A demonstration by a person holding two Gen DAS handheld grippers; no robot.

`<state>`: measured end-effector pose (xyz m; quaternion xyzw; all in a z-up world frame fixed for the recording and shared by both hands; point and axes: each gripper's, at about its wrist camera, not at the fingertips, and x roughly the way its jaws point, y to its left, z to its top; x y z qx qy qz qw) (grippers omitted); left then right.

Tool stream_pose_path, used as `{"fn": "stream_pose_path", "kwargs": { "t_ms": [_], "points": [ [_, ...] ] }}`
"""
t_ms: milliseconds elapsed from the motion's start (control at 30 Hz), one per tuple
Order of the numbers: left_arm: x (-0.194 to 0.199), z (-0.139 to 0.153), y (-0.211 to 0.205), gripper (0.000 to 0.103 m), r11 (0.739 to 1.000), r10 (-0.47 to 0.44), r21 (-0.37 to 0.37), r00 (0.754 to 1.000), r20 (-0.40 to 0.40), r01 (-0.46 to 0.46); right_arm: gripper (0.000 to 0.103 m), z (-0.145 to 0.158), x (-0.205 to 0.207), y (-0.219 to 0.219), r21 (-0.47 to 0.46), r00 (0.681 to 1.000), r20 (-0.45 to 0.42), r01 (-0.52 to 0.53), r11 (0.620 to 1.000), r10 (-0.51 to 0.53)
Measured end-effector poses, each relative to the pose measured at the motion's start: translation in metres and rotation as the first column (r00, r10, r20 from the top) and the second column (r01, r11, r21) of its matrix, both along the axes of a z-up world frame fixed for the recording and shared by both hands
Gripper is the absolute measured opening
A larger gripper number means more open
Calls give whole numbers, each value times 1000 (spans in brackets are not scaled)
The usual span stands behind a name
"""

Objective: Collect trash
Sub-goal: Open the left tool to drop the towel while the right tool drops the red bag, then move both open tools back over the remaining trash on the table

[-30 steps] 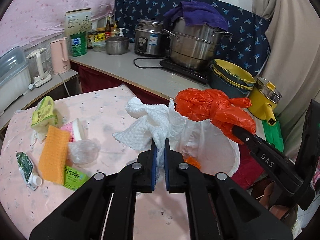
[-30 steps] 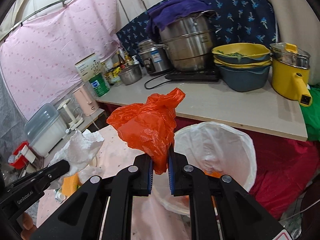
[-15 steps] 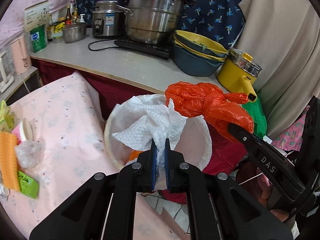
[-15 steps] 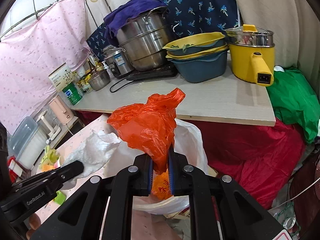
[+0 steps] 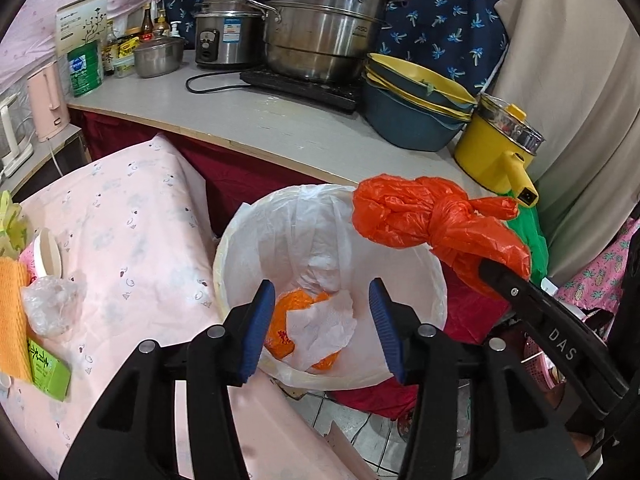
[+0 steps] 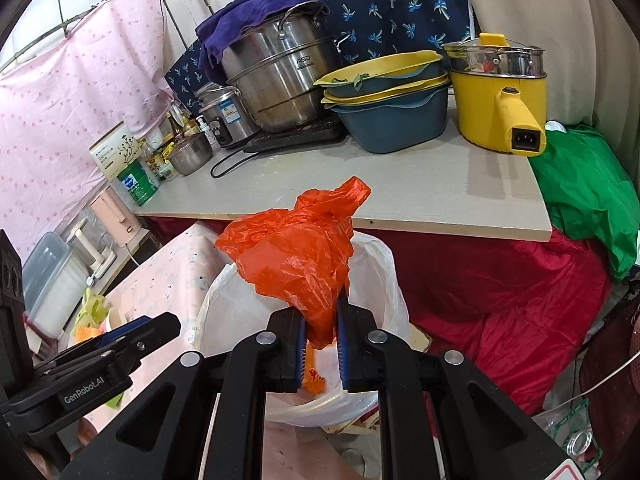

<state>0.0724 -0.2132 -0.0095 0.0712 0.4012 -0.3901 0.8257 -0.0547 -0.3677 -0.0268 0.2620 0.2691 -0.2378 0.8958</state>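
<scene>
Left wrist view: left gripper point(image 5: 322, 322) fingers have just spread apart, empty; paper towel point(image 5: 324, 326) lies below them in the lined trash bin point(image 5: 434, 280). Right gripper point(image 6: 321, 346) fingers stay clenched on the orange plastic bag point(image 6: 296, 256), bin opening directly beneath and just ahead.

paper towel point(image 5: 324, 326): white, crumpled, lying inside lined bin point(image 5: 240, 240) on orange rubbish | orange bag point(image 6: 296, 256): knotted, crumpled, held above bin rim
</scene>
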Motion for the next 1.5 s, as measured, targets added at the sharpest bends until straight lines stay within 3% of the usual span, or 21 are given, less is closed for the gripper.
{"fn": "stream_pose_path", "kwargs": {
  "t_ms": [300,600,933,1500],
  "points": [
    [10,0,13,47,999,51,4,999,13,-51,14,-4,21,12,4,999,-17,-51,999,51],
    [16,-1,26,54,996,87,4,996,17,-87,30,3,33,24,-10,998,-2,-67,998,67],
    [22,3,45,54,992,129,-6,992,15,-129,35,14,41,39,-30,996,7,-89,996,90],
    [39,18,130,54,959,276,-62,961,14,-275,36,36,68,101,-83,977,11,-210,974,212]
  ]
}}
